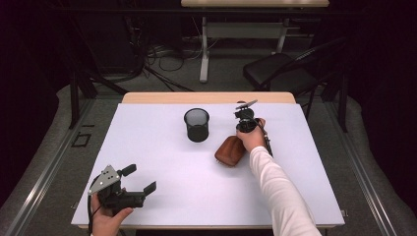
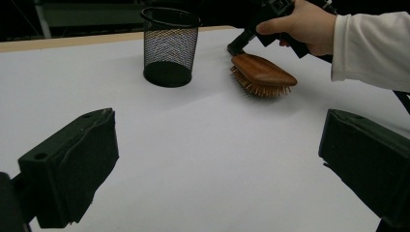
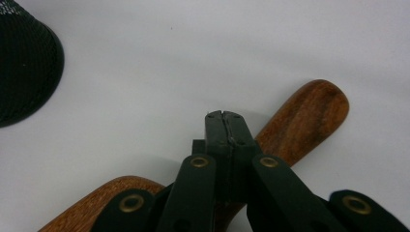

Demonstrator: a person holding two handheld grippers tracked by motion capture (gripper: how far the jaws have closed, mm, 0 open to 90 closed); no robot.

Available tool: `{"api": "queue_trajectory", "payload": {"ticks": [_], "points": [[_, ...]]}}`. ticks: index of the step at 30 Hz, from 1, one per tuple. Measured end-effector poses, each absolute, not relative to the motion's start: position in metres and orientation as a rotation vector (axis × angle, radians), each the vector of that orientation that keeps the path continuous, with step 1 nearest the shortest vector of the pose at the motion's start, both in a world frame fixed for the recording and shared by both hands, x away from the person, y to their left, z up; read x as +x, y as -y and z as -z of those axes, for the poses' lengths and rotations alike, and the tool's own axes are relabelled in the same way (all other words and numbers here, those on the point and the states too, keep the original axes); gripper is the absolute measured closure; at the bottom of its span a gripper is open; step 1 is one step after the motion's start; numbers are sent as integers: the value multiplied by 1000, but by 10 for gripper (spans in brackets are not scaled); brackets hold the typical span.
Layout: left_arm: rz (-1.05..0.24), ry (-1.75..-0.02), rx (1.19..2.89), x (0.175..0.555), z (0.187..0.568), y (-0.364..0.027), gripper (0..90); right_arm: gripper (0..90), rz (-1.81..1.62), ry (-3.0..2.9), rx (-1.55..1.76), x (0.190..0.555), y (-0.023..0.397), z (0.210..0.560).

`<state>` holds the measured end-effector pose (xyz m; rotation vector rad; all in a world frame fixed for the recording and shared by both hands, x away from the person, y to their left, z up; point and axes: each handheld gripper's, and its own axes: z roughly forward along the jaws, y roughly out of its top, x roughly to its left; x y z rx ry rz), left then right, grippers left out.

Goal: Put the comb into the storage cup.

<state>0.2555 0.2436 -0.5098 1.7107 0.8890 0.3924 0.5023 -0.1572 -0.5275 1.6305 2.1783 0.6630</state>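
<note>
Hidden and cut-off parts

The right gripper (image 3: 226,126) covered the wooden hairbrush's (image 3: 304,121) neck; the mesh cup (image 3: 24,67) was cropped at the frame's left edge (rim unseen), and the hand (image 1: 252,138) masked the brush handle from above.

At the top of the frame we see a second desk (image 1: 254,3) with white legs, tangled cables (image 1: 162,51) on the grey floor (image 1: 44,162) beneath it, and a black folding chair (image 1: 282,69) upper right.

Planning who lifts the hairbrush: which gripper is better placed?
Right. The right gripper sits closed over the hairbrush handle beside the mesh cup; the left gripper rests open at the table's near edge.
</note>
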Motion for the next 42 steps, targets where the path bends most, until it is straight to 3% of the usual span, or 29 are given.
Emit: {"api": "queue_trajectory", "payload": {"ticks": [42], "points": [[-402, -889, 1712, 254, 510, -240, 7, 900, -679, -2351, 1605, 454, 203, 533]]}}
